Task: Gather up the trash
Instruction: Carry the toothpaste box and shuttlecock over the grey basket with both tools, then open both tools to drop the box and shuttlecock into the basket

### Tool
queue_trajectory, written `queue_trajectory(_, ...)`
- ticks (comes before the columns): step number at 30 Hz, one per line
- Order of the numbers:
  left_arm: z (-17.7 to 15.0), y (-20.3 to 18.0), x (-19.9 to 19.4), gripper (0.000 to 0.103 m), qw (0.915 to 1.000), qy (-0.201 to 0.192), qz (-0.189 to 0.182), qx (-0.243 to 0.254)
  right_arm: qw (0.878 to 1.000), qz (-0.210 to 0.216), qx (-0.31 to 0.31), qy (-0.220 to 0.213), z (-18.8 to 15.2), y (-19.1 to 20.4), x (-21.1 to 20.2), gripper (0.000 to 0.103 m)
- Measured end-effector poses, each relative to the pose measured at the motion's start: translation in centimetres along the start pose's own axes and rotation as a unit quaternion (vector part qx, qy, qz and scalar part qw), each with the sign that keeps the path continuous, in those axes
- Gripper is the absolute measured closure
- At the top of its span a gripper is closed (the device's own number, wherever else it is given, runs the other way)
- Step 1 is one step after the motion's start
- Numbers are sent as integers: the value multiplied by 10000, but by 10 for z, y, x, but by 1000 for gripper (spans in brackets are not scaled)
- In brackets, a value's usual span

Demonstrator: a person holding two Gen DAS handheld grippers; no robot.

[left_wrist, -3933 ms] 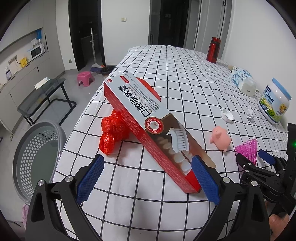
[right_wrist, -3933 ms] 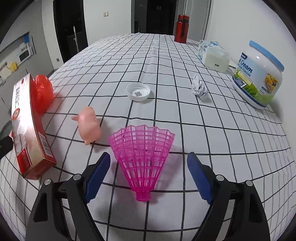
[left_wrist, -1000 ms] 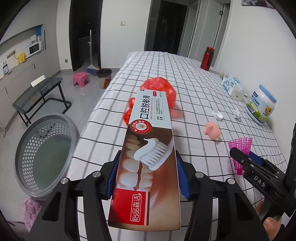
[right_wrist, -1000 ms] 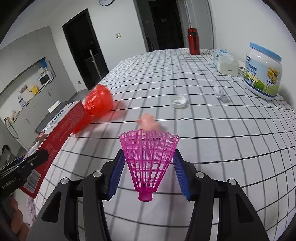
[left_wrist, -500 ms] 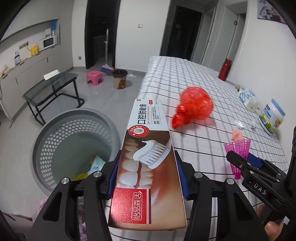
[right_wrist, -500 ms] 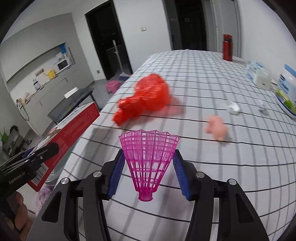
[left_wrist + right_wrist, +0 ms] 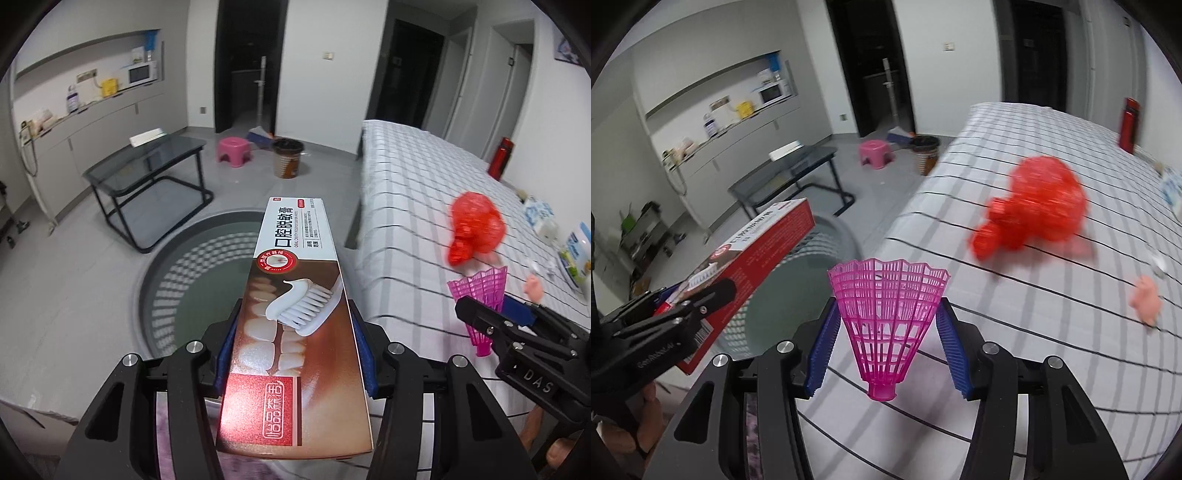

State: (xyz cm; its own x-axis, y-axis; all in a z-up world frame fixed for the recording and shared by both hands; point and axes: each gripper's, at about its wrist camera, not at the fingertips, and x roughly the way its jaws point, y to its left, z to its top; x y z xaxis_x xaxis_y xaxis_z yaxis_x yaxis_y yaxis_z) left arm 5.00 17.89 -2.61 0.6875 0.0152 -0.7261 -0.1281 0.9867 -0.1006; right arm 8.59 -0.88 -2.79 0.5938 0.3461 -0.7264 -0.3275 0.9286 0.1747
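You're on the carry-and-drop step now, both hands loaded. Your left gripper point(image 7: 295, 354) is clamped on the toothpaste box point(image 7: 295, 314), blue pads pressed against its long sides, and the box pokes out over the grey laundry basket point(image 7: 177, 280) on the floor. Your right gripper point(image 7: 884, 350) pinches the pink shuttlecock point(image 7: 886, 317) at its skirt, cork end towards you, and it hangs over the table edge nearest the basket, not yet above the basket's mouth.

Next call, as I read it: let the box go once its far end sits well inside the basket rim, then bring the shuttlecock across to the basket and release it too. Watch that long box; it could catch the rim and tip out.

Compared with a second ago, you've swung both loads off the checked tablecloth point(image 7: 1034, 332). Back then the box hung over the cloth with the basket off to one side; now the basket lies directly under it. The red plastic bag point(image 7: 1034, 206) and the pink pig toy point(image 7: 1145, 302) lie on the table beyond the basket, uncollected.
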Motion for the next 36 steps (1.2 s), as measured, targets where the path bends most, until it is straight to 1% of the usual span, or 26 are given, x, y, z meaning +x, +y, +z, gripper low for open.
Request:
queue_trajectory(7,0,44,13,52,9994,99,268,-171,9986,261,-416,184,18,47,37,51)
queue_trajectory(15,-8,70,31,52,9985,313,332,-318,9950,404,-755,524,25,81,80,51)
queue_trajectory(20,-12,80,41,53,9979,416,353,-362,9934,421,-812,695,26,87,100,51)
queue_trajectory(29,-14,87,52,52,9972,549,349,-379,9931,415,-784,765,24,92,106,51)
queue_trajectory(34,-15,88,56,52,9966,609,367,-418,9934,389,-797,734,24,95,105,51)
queue_trajectory(36,-15,89,56,52,9964,617,400,-416,9934,399,-780,737,25,93,105,48)
